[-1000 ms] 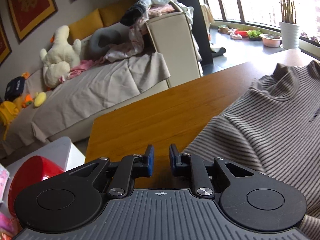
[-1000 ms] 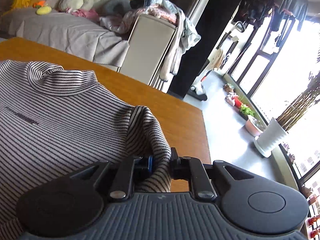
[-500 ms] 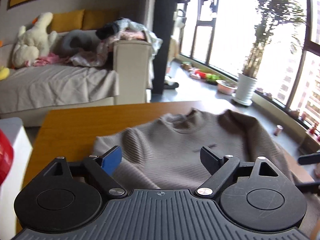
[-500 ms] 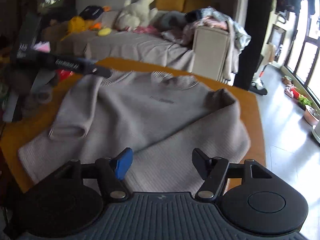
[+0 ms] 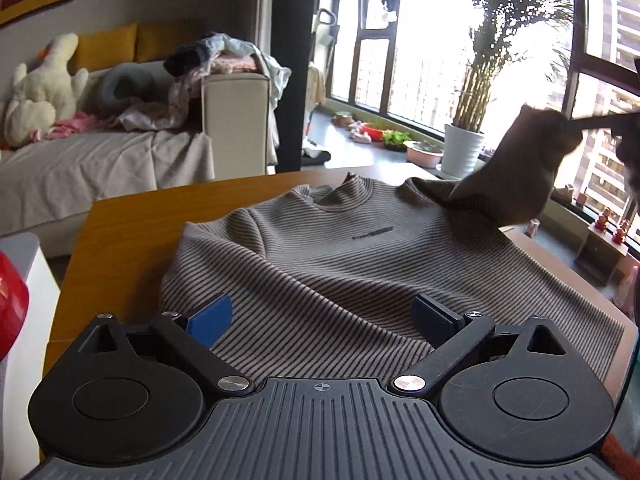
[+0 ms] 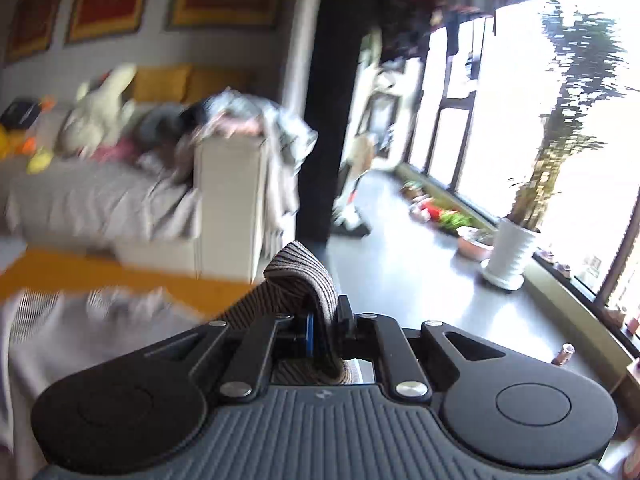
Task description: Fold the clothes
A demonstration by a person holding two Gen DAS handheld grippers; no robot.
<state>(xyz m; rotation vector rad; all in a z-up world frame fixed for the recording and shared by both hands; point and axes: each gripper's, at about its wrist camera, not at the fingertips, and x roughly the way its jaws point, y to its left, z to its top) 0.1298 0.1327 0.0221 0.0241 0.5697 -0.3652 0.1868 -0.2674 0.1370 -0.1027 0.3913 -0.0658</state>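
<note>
Sunlit living room with sofa (image 5: pixel 100 160) and tall windows. Wooden surface (image 5: pixel 128 224) carrying a striped sweater (image 5: pixel 340 264), spread face up, collar at the far edge. Right tongs (image 6: pixel 324 328) clenched on a sweater sleeve, raised off the cloth at the right. Left tongs (image 5: pixel 322 316) released, hovering low over the hem. Best carried smoothly across the chest, kept taut, laid flat without bunching.
</note>
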